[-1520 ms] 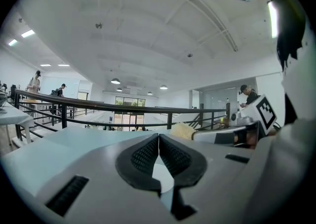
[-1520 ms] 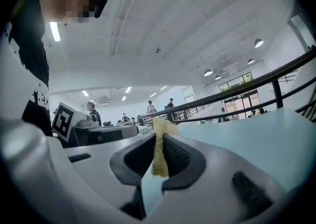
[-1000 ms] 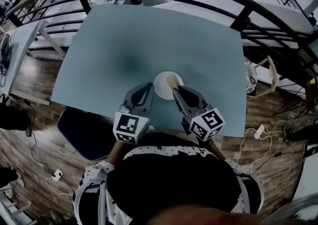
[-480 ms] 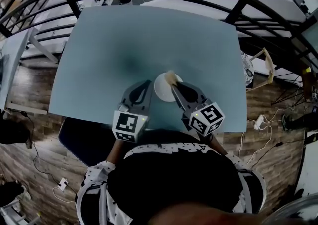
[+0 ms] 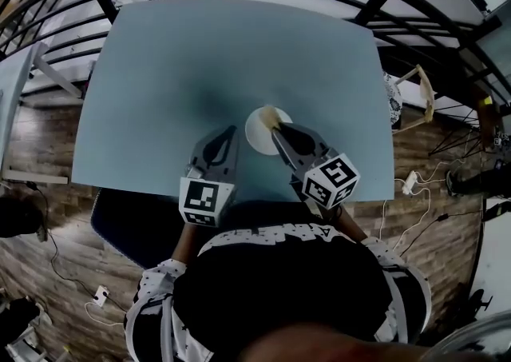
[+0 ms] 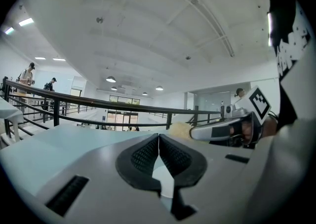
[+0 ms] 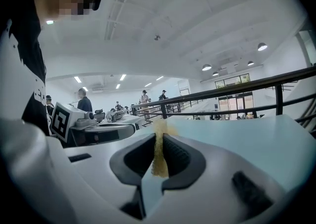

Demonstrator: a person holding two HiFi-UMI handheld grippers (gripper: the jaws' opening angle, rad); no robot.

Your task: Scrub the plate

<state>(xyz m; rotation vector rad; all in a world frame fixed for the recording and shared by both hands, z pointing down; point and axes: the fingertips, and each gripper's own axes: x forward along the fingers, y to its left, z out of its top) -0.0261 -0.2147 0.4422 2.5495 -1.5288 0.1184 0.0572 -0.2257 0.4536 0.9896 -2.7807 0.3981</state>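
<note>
- Nearest to us, at the bottom of the head view, is our own black shirt (image 5: 271,296) with its white patterned sleeves.
- Just above it sit the two marker cubes (image 5: 200,202), one on each gripper, at lower centre.
- The left gripper (image 5: 233,130) points up the frame from centre-left. In its own view the jaws (image 6: 159,138) are pressed together at the tips with nothing held between them.
- The right gripper (image 5: 276,132) reaches in from centre-right. Its jaws (image 7: 159,140) are clamped on a thin yellow sponge (image 7: 159,155), which stands upright between the pads and sticks out past them.
- The white plate (image 5: 259,133) lies flat at mid-frame, just beside the left gripper's tip. The right gripper's tip is over the plate's right part, with the sponge (image 5: 274,117) at its upper right rim.
- The plate rests on a pale blue table (image 5: 200,49), which fills the upper half.
- Beyond the far edge runs a black railing (image 6: 98,103), with wooden floor (image 5: 48,129) at the sides.
</note>
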